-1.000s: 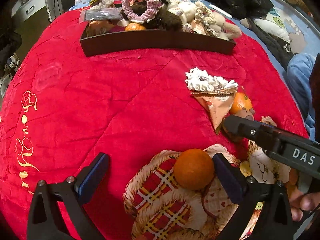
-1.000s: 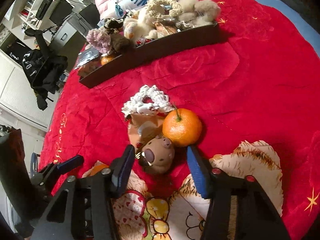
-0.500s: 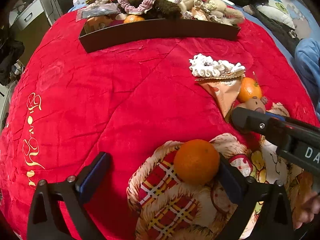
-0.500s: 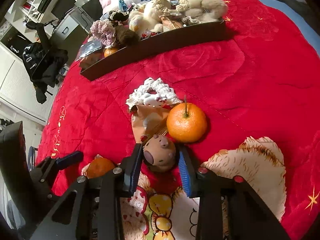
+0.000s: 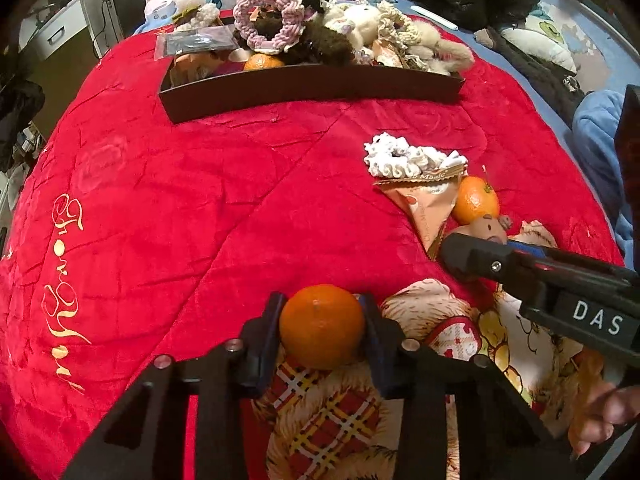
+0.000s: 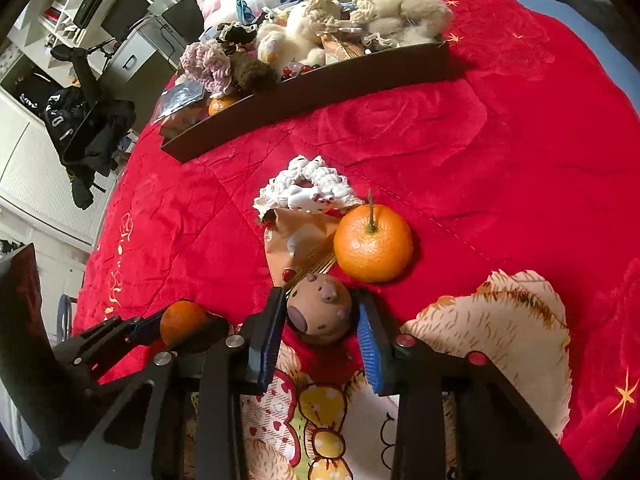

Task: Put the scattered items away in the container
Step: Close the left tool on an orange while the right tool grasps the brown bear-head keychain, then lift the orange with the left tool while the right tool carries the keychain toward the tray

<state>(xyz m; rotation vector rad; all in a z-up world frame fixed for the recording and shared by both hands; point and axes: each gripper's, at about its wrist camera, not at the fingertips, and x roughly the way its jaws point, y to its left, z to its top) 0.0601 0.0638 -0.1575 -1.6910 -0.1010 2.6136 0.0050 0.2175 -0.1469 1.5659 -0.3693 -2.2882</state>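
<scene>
The tray (image 5: 312, 86) was heaped; left gripper (image 5: 322, 330) clamped an orange (image 5: 320, 326), right gripper (image 6: 320, 326) pinched a toy (image 6: 320, 314); scrunchie (image 6: 304, 192), packet (image 6: 292, 236) and second orange (image 6: 372, 238) remained.

Left wrist view: low over the red blanket (image 5: 168, 208), close behind an orange (image 5: 321, 326), facing the far brown tray (image 5: 312, 88). Right wrist view: equally low and near, just right of it, angled slightly leftward toward that tray (image 6: 320, 84). Shared: tray, blanket, white scrunchie (image 5: 404, 158) (image 6: 306, 190), stemmed orange (image 5: 476, 200) (image 6: 372, 250).
</scene>
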